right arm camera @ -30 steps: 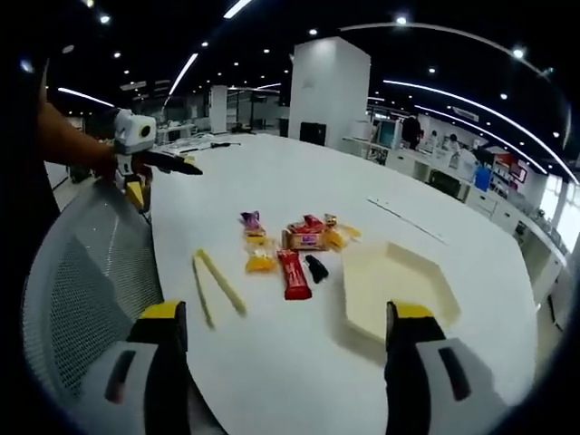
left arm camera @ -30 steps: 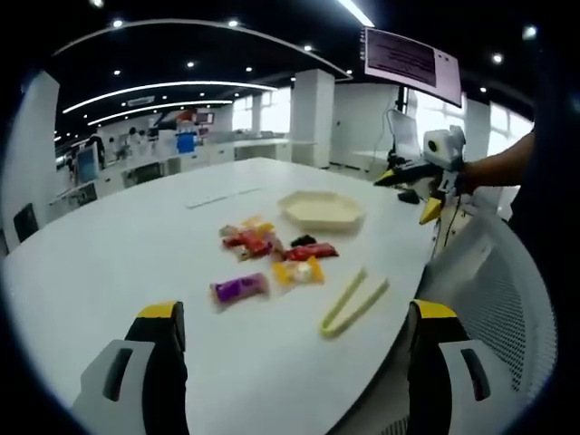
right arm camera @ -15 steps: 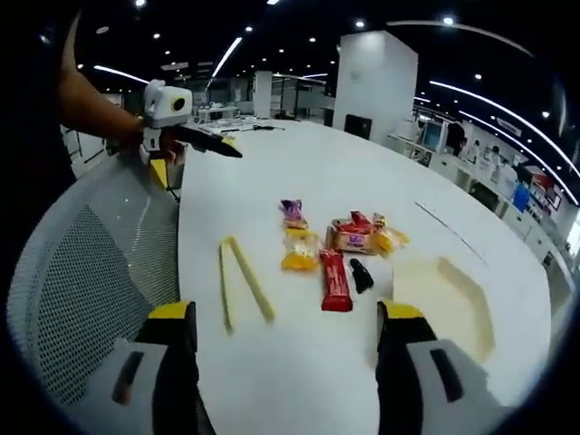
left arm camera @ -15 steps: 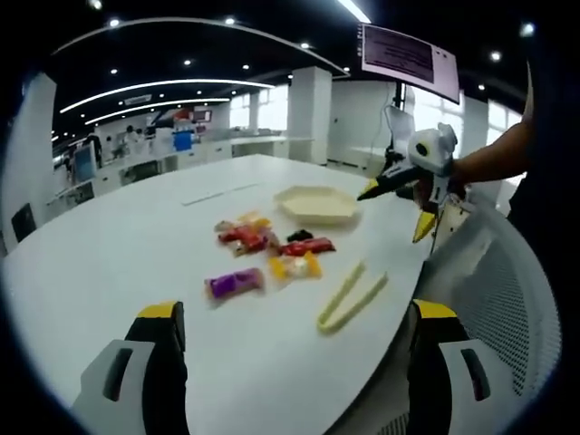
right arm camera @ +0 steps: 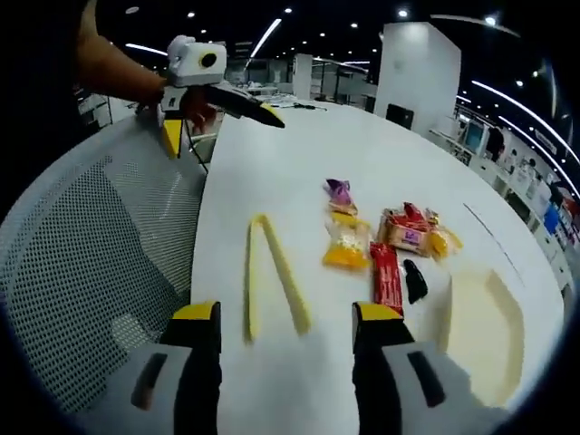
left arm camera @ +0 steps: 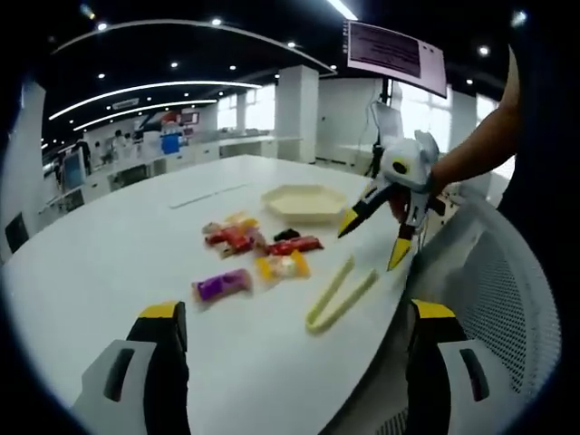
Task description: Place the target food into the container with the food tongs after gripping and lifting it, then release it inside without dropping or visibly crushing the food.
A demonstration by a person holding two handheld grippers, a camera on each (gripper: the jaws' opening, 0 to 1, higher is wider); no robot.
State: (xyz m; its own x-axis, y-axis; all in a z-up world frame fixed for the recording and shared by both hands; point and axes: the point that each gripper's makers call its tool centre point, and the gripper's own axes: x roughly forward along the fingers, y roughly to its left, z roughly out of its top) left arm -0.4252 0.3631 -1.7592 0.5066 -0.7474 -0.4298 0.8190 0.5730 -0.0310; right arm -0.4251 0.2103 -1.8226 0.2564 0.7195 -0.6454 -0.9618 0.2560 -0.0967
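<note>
Tongs (right arm camera: 272, 276), pale yellow, lie flat on the white table (right arm camera: 299, 163) near its edge, their two arms joined at the end away from the right gripper (right arm camera: 288, 317) and spreading toward it. In the right gripper view that gripper's jaws stand apart with nothing between them, one tip on each side of the tongs' open end; whether they touch the table cannot be judged from this angle. In the left gripper view the same gripper (left arm camera: 372, 241) comes in from the right, held in a person's hand (left arm camera: 419, 186), its yellow-tipped jaws spread and hovering just above and beside the far end of the tongs (left arm camera: 340, 292).

Left gripper (left arm camera: 290, 317) shows its two jaws wide apart and empty in its own view, low over the table and well short of the food. In the right gripper view it (right arm camera: 217, 118) hangs off the table's edge at the upper left, jaws parted, gripping nothing.

Food lies in a loose cluster mid-table: a purple packet (right arm camera: 339, 193), a yellow packet (right arm camera: 345, 245), a long red packet (right arm camera: 385, 276), a small black item (right arm camera: 415, 281) and an orange-red packet (right arm camera: 405, 232) with further yellow sweets beside it. Labels are too small to read.

Container, a shallow cream hexagonal tray (right arm camera: 494, 335), sits beyond the cluster, apart from the packets and holding nothing visible. A mesh chair back (right arm camera: 82, 263) stands against the table edge.
</note>
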